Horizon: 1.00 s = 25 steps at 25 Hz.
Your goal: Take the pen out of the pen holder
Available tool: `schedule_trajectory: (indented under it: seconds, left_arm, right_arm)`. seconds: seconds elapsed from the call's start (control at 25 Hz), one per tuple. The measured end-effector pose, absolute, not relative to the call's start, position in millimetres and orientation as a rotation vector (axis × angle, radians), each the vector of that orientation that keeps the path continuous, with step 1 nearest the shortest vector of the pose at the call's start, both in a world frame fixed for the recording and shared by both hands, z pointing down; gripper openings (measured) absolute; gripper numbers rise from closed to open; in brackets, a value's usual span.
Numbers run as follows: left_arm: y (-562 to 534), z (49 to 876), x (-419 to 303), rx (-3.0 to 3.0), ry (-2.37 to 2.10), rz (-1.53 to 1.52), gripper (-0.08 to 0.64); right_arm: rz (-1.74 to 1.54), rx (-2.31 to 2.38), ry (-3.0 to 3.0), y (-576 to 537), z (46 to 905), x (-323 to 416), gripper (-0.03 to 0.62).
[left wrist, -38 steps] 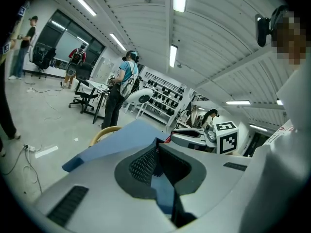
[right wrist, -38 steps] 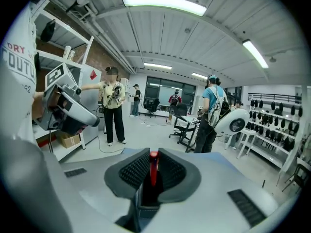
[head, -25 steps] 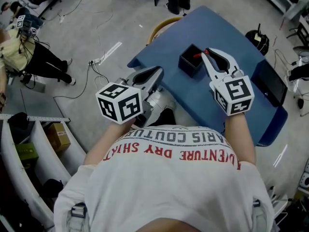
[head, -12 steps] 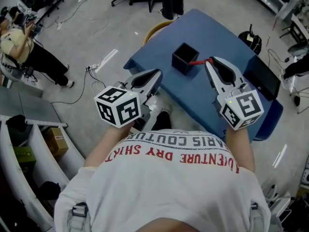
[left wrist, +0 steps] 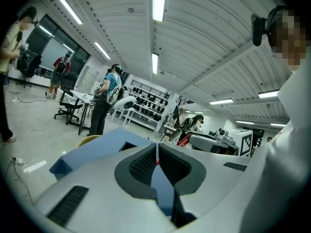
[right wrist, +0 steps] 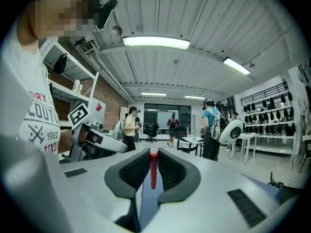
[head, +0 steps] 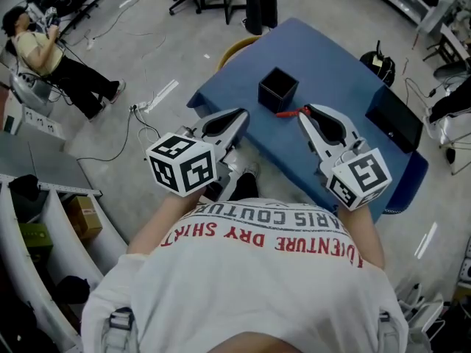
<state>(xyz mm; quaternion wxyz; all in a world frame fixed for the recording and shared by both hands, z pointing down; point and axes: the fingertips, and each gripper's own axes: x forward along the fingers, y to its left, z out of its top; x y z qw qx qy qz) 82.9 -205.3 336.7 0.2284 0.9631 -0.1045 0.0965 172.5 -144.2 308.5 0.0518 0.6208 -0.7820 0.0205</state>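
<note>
In the head view, the right gripper (head: 303,112) had its jaws closed on a red pen (head: 288,112). The pen was outside the black pen holder (head: 278,90), just beside its near corner above the blue surface (head: 331,57). The left gripper (head: 240,114) hovered at the surface's near edge.

In the left gripper view, its jaws met with nothing held.

In the right gripper view, the pen (right wrist: 153,171) stood clamped between the almost-closed jaws.

White T-shirt (head: 257,285) with red and grey lettering; white, black-padded left tool (head: 241,113) and right tool (head: 303,112) with black-and-white marker cubes (head: 182,169)
</note>
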Motion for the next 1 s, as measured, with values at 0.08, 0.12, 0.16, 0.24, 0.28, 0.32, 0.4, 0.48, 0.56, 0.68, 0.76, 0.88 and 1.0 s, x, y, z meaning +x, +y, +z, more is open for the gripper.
schedule_trajectory:
  seconds: [0.08,0.12,0.16,0.24,0.28,0.32,0.4,0.48,0.56,0.68,0.76,0.88,1.0]
  left_arm:
    - [-205,336,83,2.652,-0.289,0.27,0.038]
    - [-205,336,83,2.652,-0.287,0.273,0.038]
    - [-204,336,83,2.654,-0.284,0.277,0.04]
    - [-204,335,82,2.659,-0.281,0.283,0.038]
    - [-204,335,83,2.661,-0.282,0.286,0.04]
    - [-205,335,84,2.663,-0.283,0.29,0.04]
    - [-208,337,86,2.666,-0.292,0.3,0.04]
    - [-211,338,88,2.668,-0.301,0.311,0.038]
    - [-213,339,90,2.668,-0.301,0.318,0.038]
    - [-215,340,93,2.669,-0.296,0.327,0.04]
    - [-216,341,94,2.669,-0.297,0.332,0.04]
    - [-217,344,95,2.666,-0.303,0.347,0.04]
    - [-217,348,96,2.661,-0.304,0.357,0.038]
  right_arm:
    - [0.065,1.879,-2.385,-144,309,171,0.06]
    - [0.067,1.877,-2.388,-144,309,170,0.06]
    - [0.069,1.875,-2.392,-145,309,168,0.06]
    - [0.069,1.868,-2.401,-146,310,166,0.06]
    - [0.069,1.863,-2.405,-147,311,165,0.06]
    - [0.069,1.859,-2.409,-148,312,165,0.06]
    - [0.072,1.852,-2.421,-150,312,167,0.06]
    - [0.074,1.849,-2.429,-152,312,168,0.06]
    - [0.073,1.85,-2.429,-154,313,170,0.06]
    - [0.083,1.861,-2.431,-156,314,173,0.06]
    - [0.093,1.867,-2.427,-158,316,176,0.06]
    - [0.105,1.868,-2.432,-159,318,178,0.06]
    - [0.12,1.873,-2.434,-160,319,180,0.06]
